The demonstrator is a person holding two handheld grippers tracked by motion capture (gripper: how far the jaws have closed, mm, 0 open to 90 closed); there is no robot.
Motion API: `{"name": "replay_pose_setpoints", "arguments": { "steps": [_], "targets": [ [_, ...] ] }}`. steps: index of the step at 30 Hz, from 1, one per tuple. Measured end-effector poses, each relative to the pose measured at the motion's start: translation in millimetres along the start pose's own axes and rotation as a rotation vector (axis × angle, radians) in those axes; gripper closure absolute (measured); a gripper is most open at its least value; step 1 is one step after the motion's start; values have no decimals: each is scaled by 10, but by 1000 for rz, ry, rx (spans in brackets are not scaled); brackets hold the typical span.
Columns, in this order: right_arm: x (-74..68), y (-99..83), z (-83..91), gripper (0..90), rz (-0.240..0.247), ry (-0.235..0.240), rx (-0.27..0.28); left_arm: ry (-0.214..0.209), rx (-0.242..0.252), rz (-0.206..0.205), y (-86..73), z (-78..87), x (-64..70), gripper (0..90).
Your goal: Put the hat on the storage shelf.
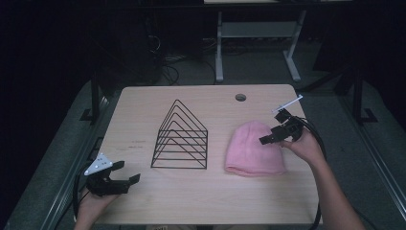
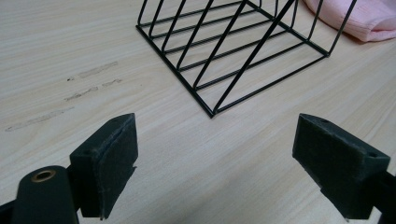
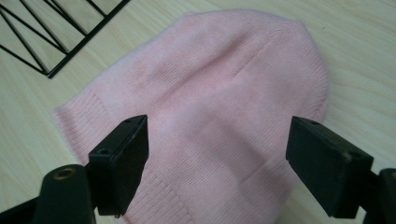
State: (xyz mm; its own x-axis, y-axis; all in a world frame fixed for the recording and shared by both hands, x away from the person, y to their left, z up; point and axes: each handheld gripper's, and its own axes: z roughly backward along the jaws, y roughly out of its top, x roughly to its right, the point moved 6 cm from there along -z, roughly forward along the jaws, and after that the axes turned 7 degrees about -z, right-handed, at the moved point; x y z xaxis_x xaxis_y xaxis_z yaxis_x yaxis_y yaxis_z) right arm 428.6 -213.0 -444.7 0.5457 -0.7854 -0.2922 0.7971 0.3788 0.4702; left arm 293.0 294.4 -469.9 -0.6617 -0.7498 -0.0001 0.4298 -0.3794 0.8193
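While both grippers' fingers gape empty, a pink beanie (image 1: 255,148) lies flat on the counter (image 1: 201,196).
Right gripper (image 1: 271,135) hovers over the beanie's right side; left gripper (image 1: 125,173) sits near the front-left corner, beside a wire rack (image 1: 181,136).

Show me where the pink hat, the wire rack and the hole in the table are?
Hat (image 1: 253,148), high view, middle of the knit crown.
Rack (image 1: 181,167), high view, front bottom wire of its base.
Hole (image 1: 241,97), high view, centre of the round opening near the table's far edge.

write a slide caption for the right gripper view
Open right gripper poised over a pink hat beside a wire rack.
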Motion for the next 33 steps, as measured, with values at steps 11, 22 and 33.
{"name": "replay_pose_setpoints", "arguments": {
  "steps": [11,22,33],
  "targets": [
    [164,150,-66,205,-38,-5,-32,-1,-13,-13,-10,-18,10,142],
    [381,311,-199,214,-70,-22,-62,4,-13,3,-27,-9,-18,142],
    [533,316,-370,227,-114,-35,-76,10,-25,0,-42,-12,-37,142]
  ]
}}
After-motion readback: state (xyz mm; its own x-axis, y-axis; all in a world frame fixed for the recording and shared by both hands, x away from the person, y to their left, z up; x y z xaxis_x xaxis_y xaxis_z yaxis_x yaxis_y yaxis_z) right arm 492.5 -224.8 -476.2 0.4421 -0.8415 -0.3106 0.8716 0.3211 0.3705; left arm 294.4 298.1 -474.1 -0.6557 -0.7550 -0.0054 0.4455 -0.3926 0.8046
